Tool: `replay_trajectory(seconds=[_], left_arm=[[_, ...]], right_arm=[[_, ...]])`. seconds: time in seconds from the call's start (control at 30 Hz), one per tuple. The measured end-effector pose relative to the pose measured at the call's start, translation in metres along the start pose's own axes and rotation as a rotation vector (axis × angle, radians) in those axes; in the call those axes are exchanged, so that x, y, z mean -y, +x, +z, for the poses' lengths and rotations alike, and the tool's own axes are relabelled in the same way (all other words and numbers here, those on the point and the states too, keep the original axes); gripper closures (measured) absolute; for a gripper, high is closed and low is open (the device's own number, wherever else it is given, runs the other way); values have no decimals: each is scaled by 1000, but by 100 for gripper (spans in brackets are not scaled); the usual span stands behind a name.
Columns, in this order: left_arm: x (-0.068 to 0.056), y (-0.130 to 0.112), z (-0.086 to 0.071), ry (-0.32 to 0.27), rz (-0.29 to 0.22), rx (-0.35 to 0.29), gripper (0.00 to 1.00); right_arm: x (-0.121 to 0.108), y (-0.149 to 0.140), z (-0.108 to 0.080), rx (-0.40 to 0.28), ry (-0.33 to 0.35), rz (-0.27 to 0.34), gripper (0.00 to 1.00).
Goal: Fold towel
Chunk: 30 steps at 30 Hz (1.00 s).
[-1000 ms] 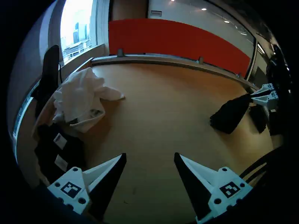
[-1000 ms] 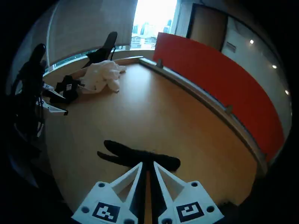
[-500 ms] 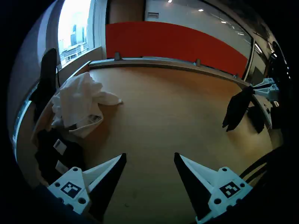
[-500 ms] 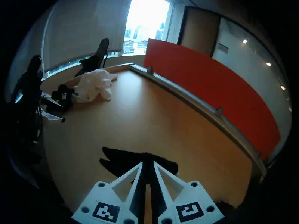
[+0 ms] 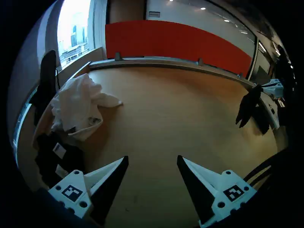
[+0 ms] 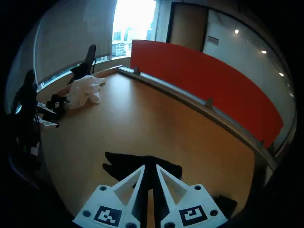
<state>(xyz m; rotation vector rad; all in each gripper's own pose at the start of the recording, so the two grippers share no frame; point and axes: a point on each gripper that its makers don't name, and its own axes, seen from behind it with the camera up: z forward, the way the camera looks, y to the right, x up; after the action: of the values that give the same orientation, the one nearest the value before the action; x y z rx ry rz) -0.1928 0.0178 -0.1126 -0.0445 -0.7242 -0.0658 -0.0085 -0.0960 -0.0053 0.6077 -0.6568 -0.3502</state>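
A black towel (image 6: 131, 164) hangs from my right gripper (image 6: 151, 169), whose fingers are shut on its upper edge. In the left gripper view the same black towel (image 5: 247, 108) dangles above the wooden table (image 5: 167, 102) at the far right, held by the right gripper (image 5: 272, 88). My left gripper (image 5: 152, 159) stands open over bare table with nothing between its fingers. A heap of white towels (image 5: 78, 104) lies at the table's left side, with black folded cloths (image 5: 57, 154) in front of it. The left gripper (image 6: 47, 115) is small at the left beside the white towels (image 6: 84, 88).
A red partition (image 5: 178, 38) runs along the table's far edge on a grey rail. A dark office chair (image 5: 47, 78) stands by the window behind the white heap. Another dark cloth (image 5: 262, 118) lies under the hanging towel.
My right gripper has risen with the black towel, which left the table and now hangs narrow in the air. The left gripper has stayed open and nearly still.
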Motion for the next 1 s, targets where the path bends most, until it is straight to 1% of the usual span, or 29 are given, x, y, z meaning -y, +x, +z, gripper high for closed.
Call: replay_trajectory(seconds=[0.27,0.57,0.73,1.0], left_arm=[[-5,5,1,9,10,0,5],[-11,5,2,18,2,8,5],[-13,7,1,23,11,10,5],[-18,10,3,29,15,14,5]], right_arm=[[-50,-21,-16,29,-47,19,95],[-101,-40,-29,64,-91,26,95],[-128,-48,-35,78,-114,39,95],[-170,-59,-39,98,-149,78,95]])
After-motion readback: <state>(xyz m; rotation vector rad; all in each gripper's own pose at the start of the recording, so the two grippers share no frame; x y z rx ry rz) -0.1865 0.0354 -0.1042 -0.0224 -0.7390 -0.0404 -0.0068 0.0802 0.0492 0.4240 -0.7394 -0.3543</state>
